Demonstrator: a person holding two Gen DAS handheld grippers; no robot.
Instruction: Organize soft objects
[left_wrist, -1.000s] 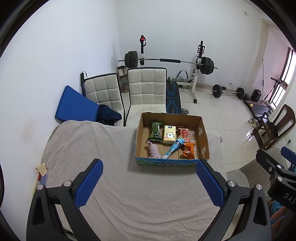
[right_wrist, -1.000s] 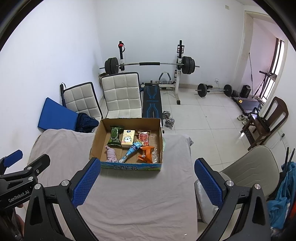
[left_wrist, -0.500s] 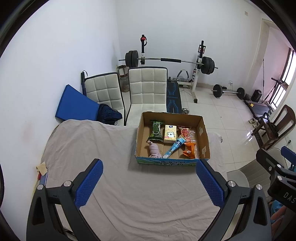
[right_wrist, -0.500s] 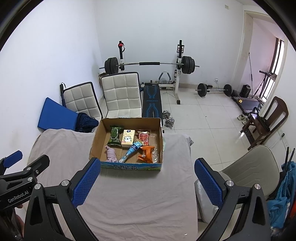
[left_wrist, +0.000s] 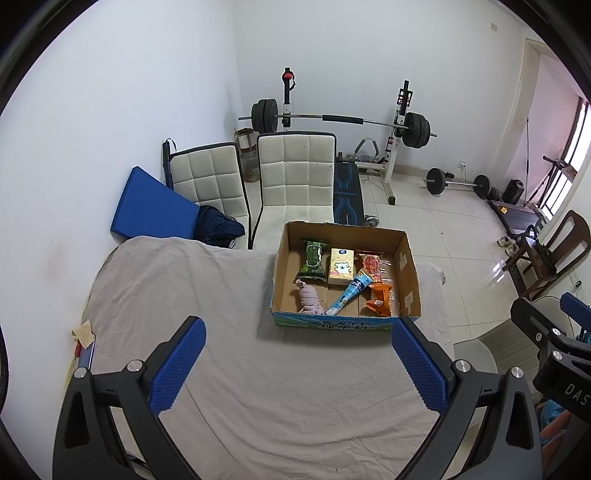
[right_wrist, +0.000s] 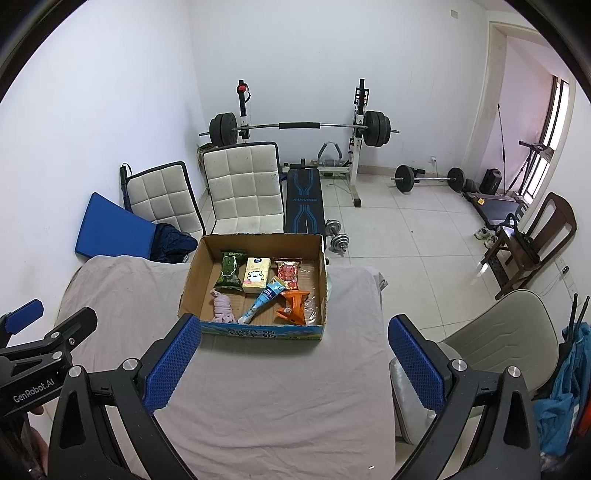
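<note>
Hovering above the cloth-covered table (left_wrist: 229, 369), left gripper (left_wrist: 295, 362) has its jaws spread wide, nothing between the blue pads, touching nothing. Right gripper (right_wrist: 291, 358) likewise: jaws wide apart, empty, clear of the cloth.

Ahead of both, just past the fingertips, sits the open cardboard box (right_wrist: 192, 273), long axis running left-right across the view. Inside, near row: pink soft toy (right_wrist: 222, 309) at left, long axis pointing away from the grippers; blue tube (right_wrist: 261, 300) lying diagonally, narrow end toward near-left; orange packet (right_wrist: 292, 302) at right. Far row: green packet (right_wrist: 229, 270), yellow tissue pack (right_wrist: 256, 277), red packet (right_wrist: 288, 272), each lengthwise front-to-back.

Print on the box's near face too small to read. Right gripper's body cut off at the left view's right edge (left_wrist: 550, 343). Box's near wall hides the toy's lower end.

Beyond the box: two white chairs (right_wrist: 243, 184), then a barbell rack (right_wrist: 299, 127).
</note>
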